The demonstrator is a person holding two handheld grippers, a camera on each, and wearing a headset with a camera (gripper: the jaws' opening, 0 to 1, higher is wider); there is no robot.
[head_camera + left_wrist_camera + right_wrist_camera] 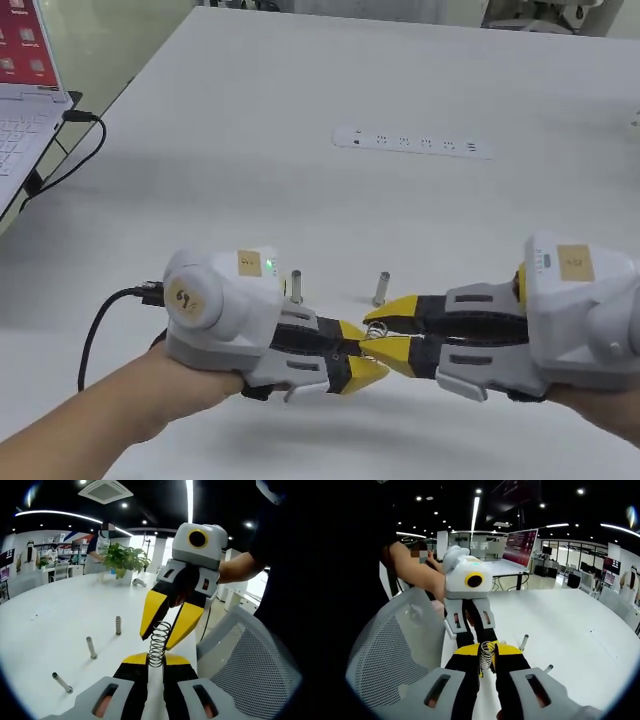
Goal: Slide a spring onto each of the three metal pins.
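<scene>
Open office room, ceiling lights on. A white counter (250, 180) lies under both claws. A power strip (410, 142) is well beyond the tips, and a laptop (20, 100) sits far out past my left claw (355, 352). My left claw and right claw (385, 332) meet tip to tip just above the counter.

Left claw is clamped on one end of the spring (159, 640). Right claw's jaws bracket the other end; can't tell if they pinch it.

Three pins stand upright just beyond the tips, off my left claw's left side: near pin (62, 682), middle pin (91, 647), far pin (118, 625). Far pin looks ribbed, maybe sprung already, but it's too small to be sure.

Spring's long axis runs claw to claw, roughly level, crosswise to the pins. My call: it needs tipping upright over a bare pin. Right claw is nearer the far pin, left claw nearer the other two.
</scene>
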